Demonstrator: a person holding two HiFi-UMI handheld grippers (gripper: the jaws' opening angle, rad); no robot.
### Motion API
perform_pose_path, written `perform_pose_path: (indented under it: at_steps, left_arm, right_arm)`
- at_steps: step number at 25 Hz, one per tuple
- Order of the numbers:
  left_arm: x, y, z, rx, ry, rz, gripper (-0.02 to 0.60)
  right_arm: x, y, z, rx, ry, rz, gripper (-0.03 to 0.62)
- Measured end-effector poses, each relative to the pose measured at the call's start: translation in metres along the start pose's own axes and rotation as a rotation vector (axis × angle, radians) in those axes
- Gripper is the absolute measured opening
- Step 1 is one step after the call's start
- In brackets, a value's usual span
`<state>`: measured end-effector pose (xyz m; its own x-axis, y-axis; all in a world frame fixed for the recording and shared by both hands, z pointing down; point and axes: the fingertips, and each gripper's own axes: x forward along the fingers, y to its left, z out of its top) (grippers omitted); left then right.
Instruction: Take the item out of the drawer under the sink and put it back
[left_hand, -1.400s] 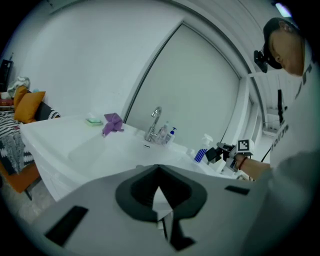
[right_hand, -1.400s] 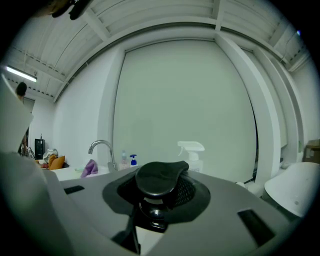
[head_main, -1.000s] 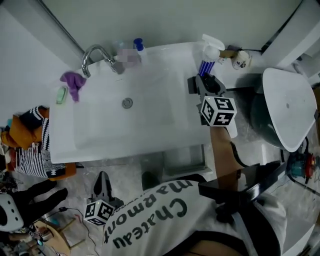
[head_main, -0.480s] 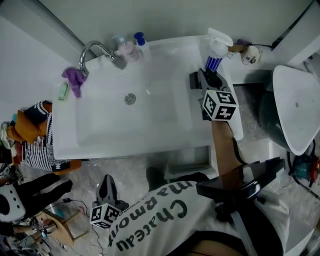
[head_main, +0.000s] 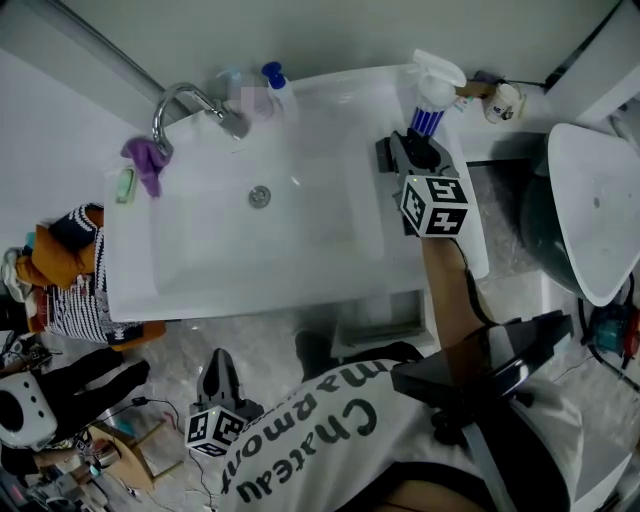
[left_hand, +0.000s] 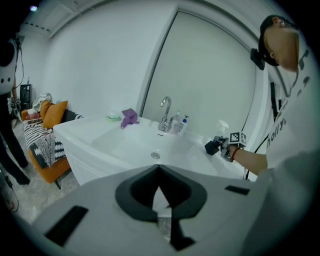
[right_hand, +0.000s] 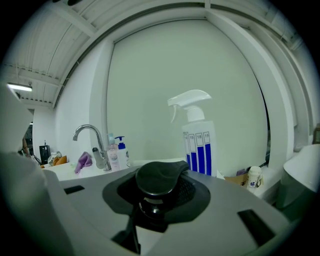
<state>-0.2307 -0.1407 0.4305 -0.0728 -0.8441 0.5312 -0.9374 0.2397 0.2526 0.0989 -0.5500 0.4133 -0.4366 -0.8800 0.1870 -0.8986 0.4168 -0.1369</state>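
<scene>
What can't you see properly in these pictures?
- Drawer: head view, the sink covers it from above.
- Black thing in the right gripper jaws: right gripper view, too dark and close to name.
- Pump bottle label: right gripper view, too small.

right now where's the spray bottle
In the head view the spray bottle stands at the back right corner of the sink counter, just beyond the right claw, left of a small white jar.
</scene>
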Motion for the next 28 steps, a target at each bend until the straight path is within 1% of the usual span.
perform_pose_path:
  at_steps: [2,5,10,12,15,19,28]
  left_arm:
    - [0.001,0.005,-0.005,0.007,0.003,-0.005,0.009]
    - [0.003,-0.003,0.000,-0.004,0.005,-0.008,0.009]
    - [0.002,0.001,0.000,-0.011,0.000,-0.005,0.009]
    - [0.001,0.004,-0.001,-0.016,0.001,-0.003,0.009]
    - [0.000,0.013,-0.007,-0.028,-0.001,0.002,0.009]
    - [0.000,0.009,-0.005,-0.036,-0.004,-0.002,0.009]
    - [-0.001,0.019,-0.009,-0.052,-0.005,-0.001,0.009]
  right_arm:
    - [0.001,0.002,0.000,-0.021,-0.001,-0.007,0.117]
    - [0.002,0.006,0.000,-0.063,0.002,-0.018,0.118]
    - [0.004,0.020,-0.004,-0.175,0.019,-0.021,0.118]
    - [0.004,0.023,-0.005,-0.200,0.022,-0.030,0.118]
    - [0.005,0.023,-0.005,-0.202,0.023,-0.038,0.118]
    - [0.006,0.023,-0.006,-0.199,0.032,-0.043,0.118]
    - [0.012,0.022,-0.005,-0.196,0.056,-0.054,0.118]
